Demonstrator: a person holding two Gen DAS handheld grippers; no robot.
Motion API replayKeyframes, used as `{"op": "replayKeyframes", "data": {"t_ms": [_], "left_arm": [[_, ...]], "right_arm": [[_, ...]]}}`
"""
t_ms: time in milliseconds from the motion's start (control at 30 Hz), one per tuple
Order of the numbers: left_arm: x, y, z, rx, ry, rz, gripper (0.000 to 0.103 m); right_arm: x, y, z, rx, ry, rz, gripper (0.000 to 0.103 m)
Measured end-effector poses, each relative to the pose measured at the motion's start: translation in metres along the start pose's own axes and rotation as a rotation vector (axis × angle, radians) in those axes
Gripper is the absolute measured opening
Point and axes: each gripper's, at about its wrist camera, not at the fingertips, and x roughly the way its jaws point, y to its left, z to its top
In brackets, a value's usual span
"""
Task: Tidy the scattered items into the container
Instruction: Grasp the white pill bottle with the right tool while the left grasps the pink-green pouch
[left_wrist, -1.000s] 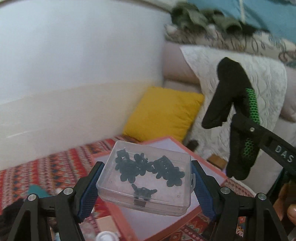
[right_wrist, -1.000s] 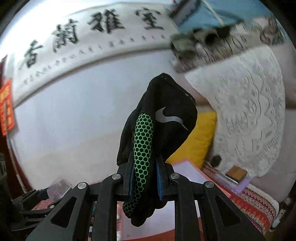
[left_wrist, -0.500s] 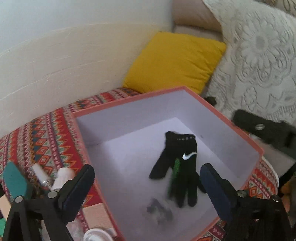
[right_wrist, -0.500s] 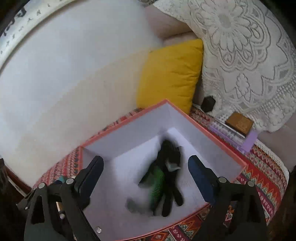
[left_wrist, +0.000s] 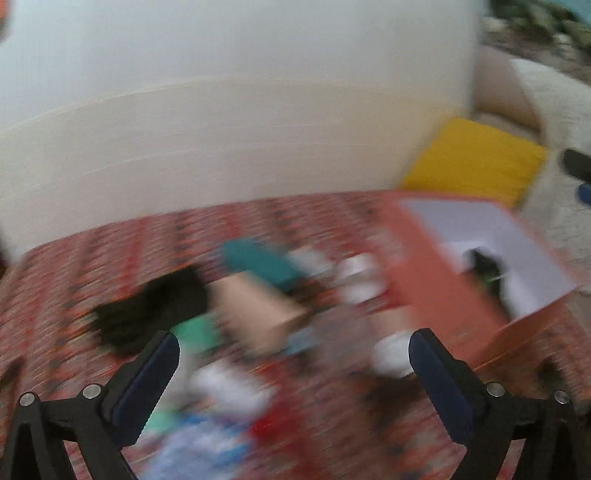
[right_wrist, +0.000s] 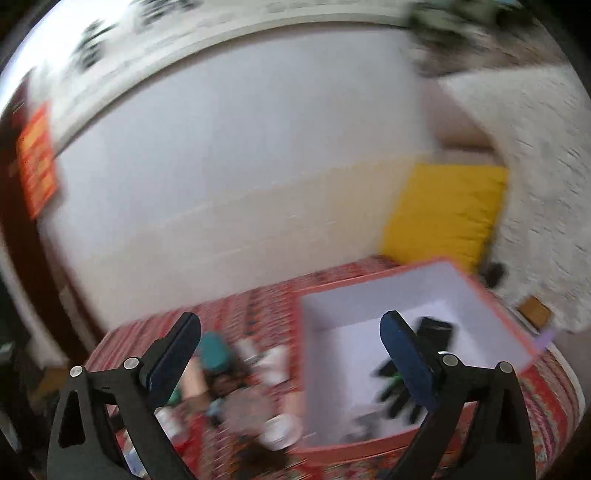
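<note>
The orange box (left_wrist: 424, 288) with white inner walls stands on the patterned cloth at the right of the left wrist view. A black glove with green (left_wrist: 487, 266) lies inside it. The blurred scattered items lie left of the box: a black cloth item (left_wrist: 155, 310), a teal piece (left_wrist: 258, 262), a tan block (left_wrist: 255, 310) and a white round thing (left_wrist: 391, 354). My left gripper (left_wrist: 291, 350) hangs over this heap, its jaws opening with nothing between them. My right gripper (right_wrist: 290, 325) straddles the left wall of the box (right_wrist: 369, 280), jaws also opening and empty. The glove (right_wrist: 436, 328) shows behind its right finger.
A yellow cushion (left_wrist: 476, 158) leans at the wall corner behind the box, beside a sofa with a white lace cover (right_wrist: 546, 184). The pale wall runs along the far edge of the red patterned cloth (left_wrist: 110, 251). Both views are smeared by motion.
The left gripper let go of the clear case and the right let go of the black glove; the glove now lies in the box. Both views swung left toward the scattered heap.
</note>
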Motion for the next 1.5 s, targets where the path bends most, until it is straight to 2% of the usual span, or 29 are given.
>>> {"op": "replayKeyframes", "data": {"t_ms": [100, 200, 300, 500, 700, 767, 900, 967, 1000, 1233, 1500], "left_arm": [[0.006, 0.053, -0.034, -0.03, 0.055, 0.063, 0.102], [0.026, 0.095, -0.064, -0.065, 0.131, 0.087, 0.102], [0.053, 0.107, -0.08, -0.058, 0.202, 0.072, 0.102], [0.119, 0.114, -0.085, -0.101, 0.308, -0.014, 0.102], [0.177, 0.123, -0.092, -0.117, 0.374, 0.036, 0.102], [0.186, 0.119, -0.093, -0.082, 0.357, 0.064, 0.102], [0.19, 0.12, -0.091, -0.067, 0.323, 0.054, 0.101], [0.187, 0.121, -0.092, -0.065, 0.299, 0.065, 0.086], [0.184, 0.122, -0.091, -0.061, 0.288, 0.077, 0.067], [0.157, 0.134, -0.085, -0.135, 0.255, 0.049, 0.065], [0.092, 0.132, -0.058, -0.145, 0.121, 0.055, 0.065]], "right_arm": [[0.023, 0.056, -0.038, -0.082, 0.102, 0.162, 0.1], [0.06, 0.102, -0.078, -0.126, 0.233, 0.242, 0.1], [0.096, 0.136, -0.111, -0.193, 0.335, 0.272, 0.099], [0.154, 0.168, -0.159, -0.312, 0.424, 0.257, 0.099], [0.2, 0.183, -0.197, -0.396, 0.502, 0.237, 0.098], [0.213, 0.19, -0.205, -0.418, 0.521, 0.231, 0.098], [0.233, 0.198, -0.219, -0.445, 0.542, 0.22, 0.097], [0.243, 0.199, -0.228, -0.451, 0.576, 0.231, 0.073], [0.246, 0.199, -0.232, -0.455, 0.595, 0.235, 0.045], [0.237, 0.196, -0.231, -0.448, 0.605, 0.255, 0.045], [0.209, 0.193, -0.211, -0.422, 0.567, 0.288, 0.045]]}}
